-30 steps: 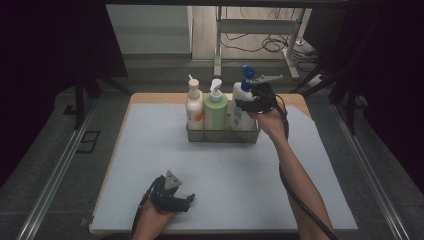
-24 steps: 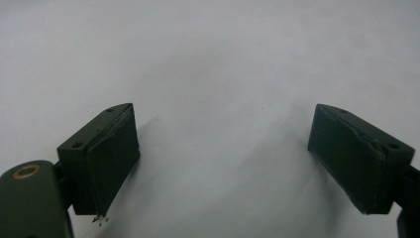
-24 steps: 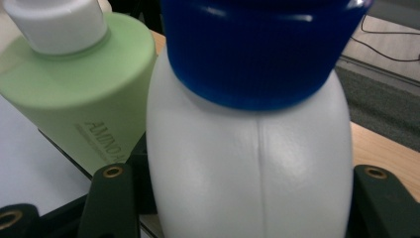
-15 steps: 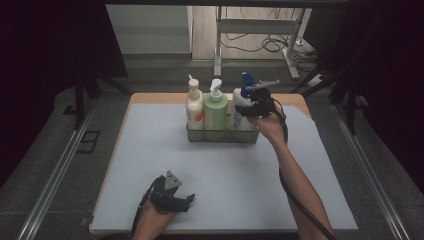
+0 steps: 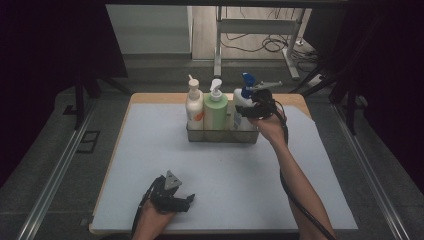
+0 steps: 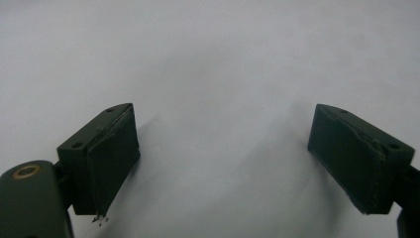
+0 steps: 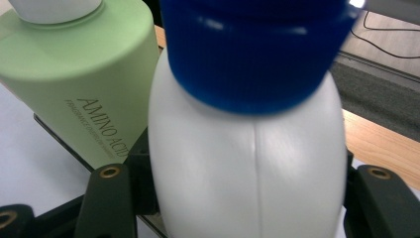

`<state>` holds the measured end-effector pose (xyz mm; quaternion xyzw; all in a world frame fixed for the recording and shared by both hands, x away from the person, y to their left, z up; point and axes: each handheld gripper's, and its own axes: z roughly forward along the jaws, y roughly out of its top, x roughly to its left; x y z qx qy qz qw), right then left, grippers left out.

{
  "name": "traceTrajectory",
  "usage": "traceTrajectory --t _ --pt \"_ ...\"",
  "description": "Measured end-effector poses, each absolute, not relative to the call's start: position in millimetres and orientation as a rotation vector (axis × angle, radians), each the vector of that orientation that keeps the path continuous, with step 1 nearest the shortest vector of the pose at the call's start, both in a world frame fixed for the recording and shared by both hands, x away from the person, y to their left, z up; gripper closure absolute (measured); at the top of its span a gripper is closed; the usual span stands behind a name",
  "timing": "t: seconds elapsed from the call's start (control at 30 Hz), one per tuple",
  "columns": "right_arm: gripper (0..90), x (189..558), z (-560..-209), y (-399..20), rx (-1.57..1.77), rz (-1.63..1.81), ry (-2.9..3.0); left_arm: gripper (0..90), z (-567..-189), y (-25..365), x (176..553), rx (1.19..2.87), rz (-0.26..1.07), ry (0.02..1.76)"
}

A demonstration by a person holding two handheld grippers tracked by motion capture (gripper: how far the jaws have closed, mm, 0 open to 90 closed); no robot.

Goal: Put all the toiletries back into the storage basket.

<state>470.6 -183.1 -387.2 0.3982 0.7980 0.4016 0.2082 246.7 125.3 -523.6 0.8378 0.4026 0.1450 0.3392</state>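
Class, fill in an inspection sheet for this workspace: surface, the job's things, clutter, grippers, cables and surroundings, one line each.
Surface: pale mat on a wooden table.
Job's things: white bottle with blue cap stands at the right end of a clear tray, beside a green bottle and a white-and-orange bottle.
Clutter: nothing seen.
Grippers: right gripper has its jaws on either side of the blue-capped bottle, apparently gripping it; left gripper is open over bare mat.
Cables: one trails from the right gripper along the forearm; more lie on the floor.
Surroundings: dark curtains, metal frame legs.
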Motion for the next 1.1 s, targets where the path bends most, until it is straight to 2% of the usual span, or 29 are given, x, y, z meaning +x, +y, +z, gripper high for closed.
traceTrajectory --t 0.1,0.4,0.97,1.1 --pt "33.8 469.5 -386.5 -183.8 1.107 1.117 2.212 11.9 -523.6 125.3 246.7 2.181 0.377 1.048" --pt "31.4 459.6 -385.2 -188.3 1.080 1.125 2.194 11.9 -523.6 125.4 246.7 2.182 0.379 1.047" --pt "31.7 440.4 -386.7 -203.4 1.058 1.143 2.211 11.9 -523.5 125.3 246.6 2.183 0.380 1.047" --pt "35.5 435.2 -388.3 -209.3 1.058 1.161 2.217 11.9 -523.7 125.1 246.5 2.179 0.379 1.049"
